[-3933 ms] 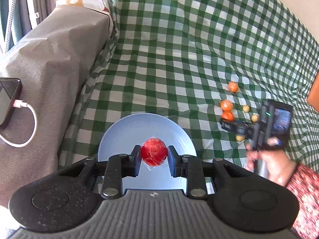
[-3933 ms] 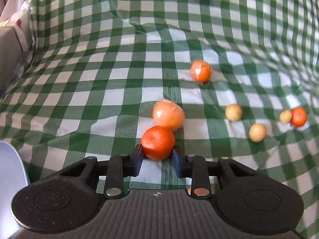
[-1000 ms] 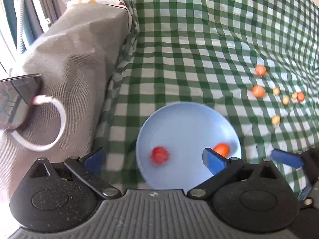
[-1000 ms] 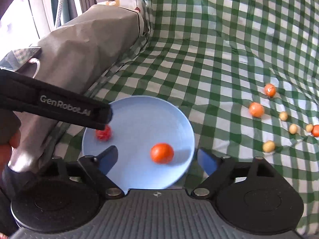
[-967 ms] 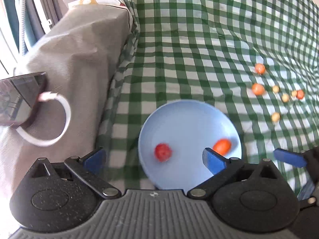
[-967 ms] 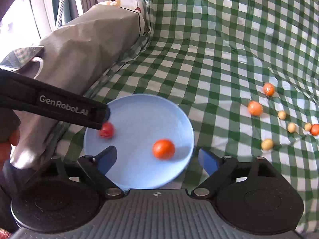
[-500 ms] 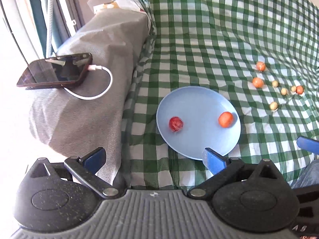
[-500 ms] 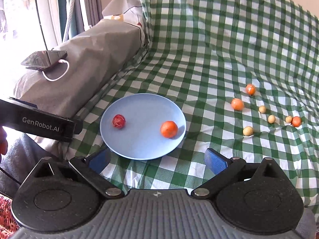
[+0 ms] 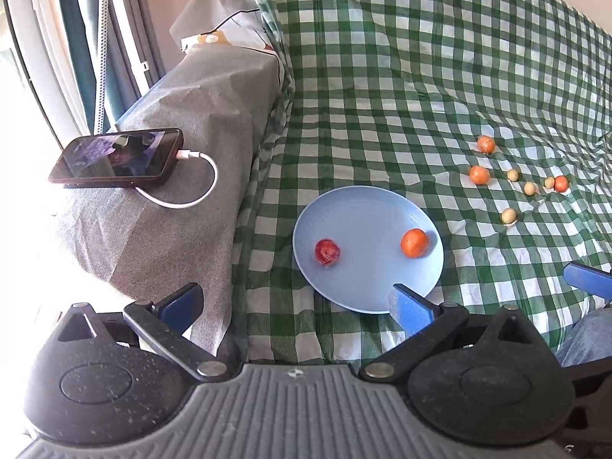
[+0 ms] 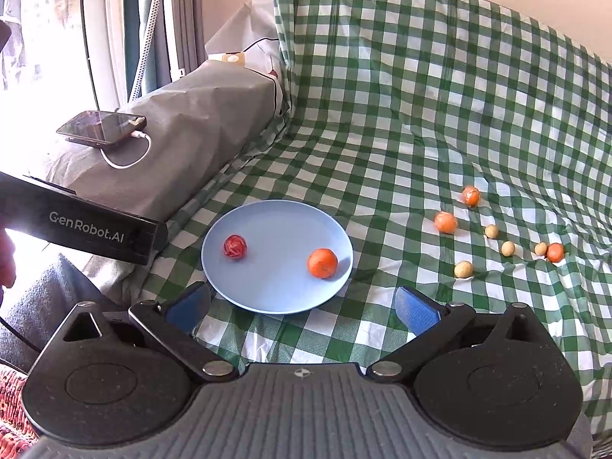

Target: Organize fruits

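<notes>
A light blue plate (image 9: 367,214) (image 10: 275,225) lies on the green checked cloth. On it sit a red wrapped fruit (image 9: 327,251) (image 10: 235,246) at the left and an orange fruit (image 9: 414,243) (image 10: 322,263) at the right. Several small orange and beige fruits lie on the cloth to the right, among them an orange one (image 9: 479,174) (image 10: 445,222) and a beige one (image 9: 508,215) (image 10: 463,269). My left gripper (image 9: 294,304) is open and empty, pulled back near the plate's front edge. My right gripper (image 10: 302,306) is open and empty, also behind the plate.
A grey covered armrest (image 9: 191,122) (image 10: 183,122) stands left of the plate, with a phone (image 9: 116,158) (image 10: 101,122) and white cable on top. The left gripper's body (image 10: 76,225) crosses the right wrist view at the left. A curtain and window are at the far left.
Both grippers have pulled back and up from the plate, so plate and fruits look smaller. The two fruits on the plate have stopped rolling. Jaws stay wide open.
</notes>
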A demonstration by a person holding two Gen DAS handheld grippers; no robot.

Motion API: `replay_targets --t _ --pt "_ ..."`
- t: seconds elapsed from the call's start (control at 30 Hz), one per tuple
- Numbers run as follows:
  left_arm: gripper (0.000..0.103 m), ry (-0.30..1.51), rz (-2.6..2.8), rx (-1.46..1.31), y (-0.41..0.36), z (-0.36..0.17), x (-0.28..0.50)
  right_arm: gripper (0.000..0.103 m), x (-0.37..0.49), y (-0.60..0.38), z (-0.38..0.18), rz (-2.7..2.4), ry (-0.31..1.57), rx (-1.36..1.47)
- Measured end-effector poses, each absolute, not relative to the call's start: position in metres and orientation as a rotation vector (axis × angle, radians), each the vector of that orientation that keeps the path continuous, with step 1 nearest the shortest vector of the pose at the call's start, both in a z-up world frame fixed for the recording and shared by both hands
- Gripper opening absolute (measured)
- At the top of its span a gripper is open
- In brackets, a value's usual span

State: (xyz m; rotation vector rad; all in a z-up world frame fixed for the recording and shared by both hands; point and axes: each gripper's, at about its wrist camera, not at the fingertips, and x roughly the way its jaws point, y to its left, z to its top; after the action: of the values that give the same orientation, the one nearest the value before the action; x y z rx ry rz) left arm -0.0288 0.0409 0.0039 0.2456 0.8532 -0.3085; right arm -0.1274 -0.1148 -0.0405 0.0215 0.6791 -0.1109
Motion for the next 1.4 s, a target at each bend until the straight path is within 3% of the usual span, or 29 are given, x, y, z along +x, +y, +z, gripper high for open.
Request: replay_targets --t 1.4 --pt "0.103 0.853 -0.297 0.267 0.040 0.004 -0.021 0.102 -0.126 -0.122 -0.047 -0.114 0.682 0.046"
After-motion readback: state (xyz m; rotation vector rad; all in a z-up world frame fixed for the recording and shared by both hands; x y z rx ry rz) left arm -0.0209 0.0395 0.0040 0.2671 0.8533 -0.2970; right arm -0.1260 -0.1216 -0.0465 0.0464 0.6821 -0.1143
